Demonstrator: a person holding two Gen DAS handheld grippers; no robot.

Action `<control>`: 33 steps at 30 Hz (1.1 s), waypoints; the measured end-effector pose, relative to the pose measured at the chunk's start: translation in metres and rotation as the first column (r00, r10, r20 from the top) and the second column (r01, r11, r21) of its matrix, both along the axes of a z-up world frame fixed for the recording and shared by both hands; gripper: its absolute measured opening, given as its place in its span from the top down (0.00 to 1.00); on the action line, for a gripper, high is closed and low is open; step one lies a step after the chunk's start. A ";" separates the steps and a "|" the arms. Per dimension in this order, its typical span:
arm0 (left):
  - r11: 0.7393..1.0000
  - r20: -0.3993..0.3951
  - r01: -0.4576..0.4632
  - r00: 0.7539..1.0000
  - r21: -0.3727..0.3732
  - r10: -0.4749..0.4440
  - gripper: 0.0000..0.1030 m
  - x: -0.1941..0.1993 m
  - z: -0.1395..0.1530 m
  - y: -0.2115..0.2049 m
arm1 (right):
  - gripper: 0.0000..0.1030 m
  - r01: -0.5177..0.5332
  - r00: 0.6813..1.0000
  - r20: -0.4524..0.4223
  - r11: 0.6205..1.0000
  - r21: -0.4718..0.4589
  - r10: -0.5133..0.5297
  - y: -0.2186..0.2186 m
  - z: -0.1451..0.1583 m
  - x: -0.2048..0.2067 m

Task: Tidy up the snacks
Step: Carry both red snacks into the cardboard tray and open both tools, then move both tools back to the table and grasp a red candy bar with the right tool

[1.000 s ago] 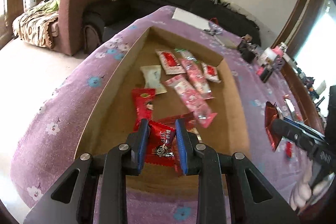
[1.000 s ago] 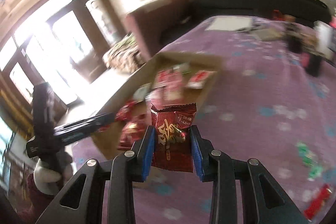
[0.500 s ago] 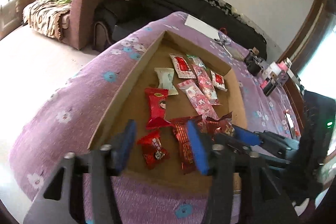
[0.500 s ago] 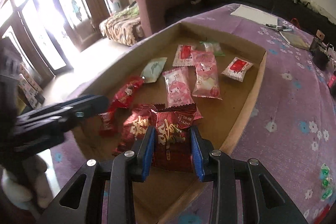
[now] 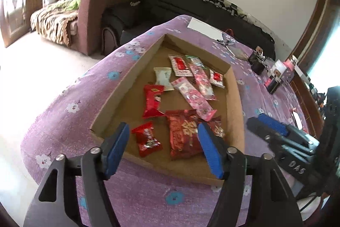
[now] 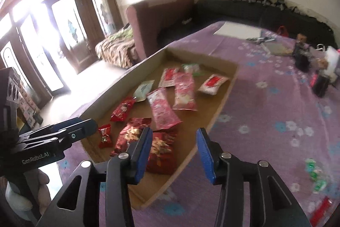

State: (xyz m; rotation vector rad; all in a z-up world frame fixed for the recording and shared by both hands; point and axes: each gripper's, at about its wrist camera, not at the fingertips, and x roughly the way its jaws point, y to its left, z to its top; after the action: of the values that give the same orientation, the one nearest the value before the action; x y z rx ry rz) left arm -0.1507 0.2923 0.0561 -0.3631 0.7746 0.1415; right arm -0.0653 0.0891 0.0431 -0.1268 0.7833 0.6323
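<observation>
Snacks [image 5: 184, 133] lie in the cardboard tray [image 5: 235, 86]; both grippers, left [image 5: 163, 148] and right [image 6: 174, 154], hover spread apart, seemingly empty.

The near end of the cardboard tray [image 5: 231, 86] is crowded: small red candy [image 5: 146, 138], large red packet [image 5: 183, 133] and a second red packet [image 6: 161, 152] lie close together. Bare floor shows along the tray's left wall. Right of the tray, purple tablecloth [image 6: 265, 112] is open up to the green candies [image 6: 316, 173].
</observation>
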 end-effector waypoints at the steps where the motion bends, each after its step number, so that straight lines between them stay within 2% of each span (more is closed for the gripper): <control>1: 1.000 -0.002 0.006 1.000 0.021 -0.006 0.34 0.000 0.001 -0.006 | 0.52 0.013 1.000 0.010 1.000 0.006 -0.013 -0.009 0.002 -0.002; 6: 0.988 -0.006 0.046 0.999 0.146 -0.045 0.34 -0.002 0.009 -0.041 | 0.52 0.093 0.995 0.022 0.995 0.035 -0.094 -0.060 0.011 -0.001; 9: 0.977 -0.009 0.080 0.997 0.195 -0.080 0.34 -0.002 0.012 -0.061 | 0.52 0.158 0.987 0.020 0.986 0.050 -0.159 -0.095 0.013 0.004; 16: 0.955 -0.035 0.168 0.986 0.245 -0.165 0.34 0.004 0.014 -0.098 | 0.51 0.310 0.950 0.001 0.946 0.092 -0.312 -0.178 0.016 0.013; 20: 0.950 -0.046 0.205 0.979 0.235 -0.200 0.34 0.006 0.015 -0.112 | 0.51 0.383 0.923 -0.009 0.918 0.107 -0.384 -0.224 0.015 0.014; 23: 0.952 -0.051 0.236 0.972 0.192 -0.231 0.34 0.009 0.015 -0.117 | 0.50 0.445 0.895 -0.020 0.890 0.104 -0.445 -0.261 0.010 0.014; 28: 0.951 -0.053 0.280 0.960 0.130 -0.276 0.34 0.014 0.013 -0.133 | 0.50 0.531 0.847 -0.113 0.838 0.124 -0.520 -0.313 -0.007 0.021; 31: 0.943 -0.061 0.315 0.949 0.107 -0.310 0.34 0.016 0.011 -0.145 | 0.48 0.542 0.836 -0.172 0.834 0.108 -0.521 -0.323 -0.020 0.025; 33: 0.935 -0.062 0.339 0.941 0.105 -0.334 0.34 0.016 0.010 -0.153 | 0.48 0.514 0.848 -0.209 0.852 0.099 -0.487 -0.319 -0.029 0.024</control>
State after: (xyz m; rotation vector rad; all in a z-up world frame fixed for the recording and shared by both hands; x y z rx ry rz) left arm -0.1347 0.1398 0.0665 -0.1142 0.8562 -0.1290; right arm -0.0418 -0.2301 0.0143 0.2760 0.8932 0.1989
